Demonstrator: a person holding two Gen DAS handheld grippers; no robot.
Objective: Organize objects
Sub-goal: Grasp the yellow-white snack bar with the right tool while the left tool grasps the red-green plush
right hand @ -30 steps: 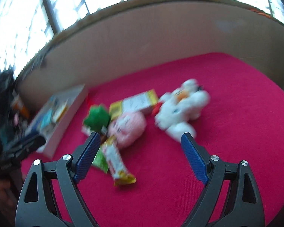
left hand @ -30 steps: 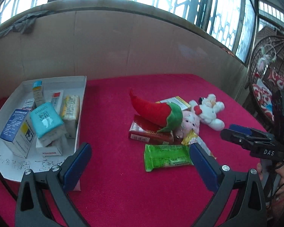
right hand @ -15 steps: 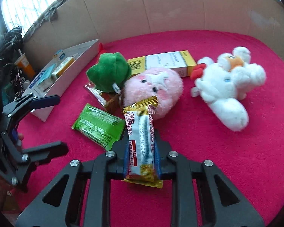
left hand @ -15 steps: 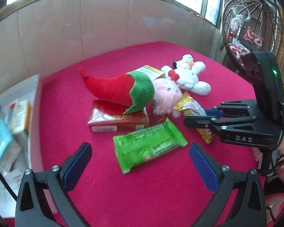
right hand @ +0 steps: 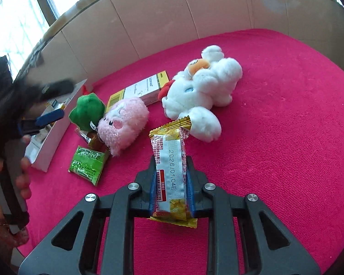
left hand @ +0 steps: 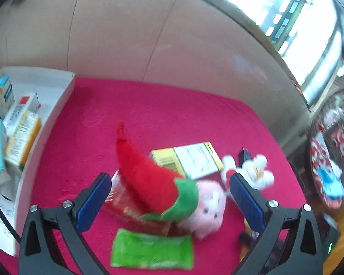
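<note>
The yellow snack packet [right hand: 172, 174] is pinched upright between the right gripper [right hand: 170, 190] fingers, lifted above the red worktop [right hand: 275, 137]. Just beyond lie the pink plush [right hand: 123, 123] and white plush [right hand: 201, 91]. The left gripper [left hand: 169, 202] fingers are spread wide over the chili plush [left hand: 149, 178] and green packet [left hand: 151, 249].

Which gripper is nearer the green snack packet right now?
Left. The open left gripper hovers right over the green snack packet. The right gripper, shut on the yellow snack bar, sits off to the packet's right, across bare red cloth.
</note>
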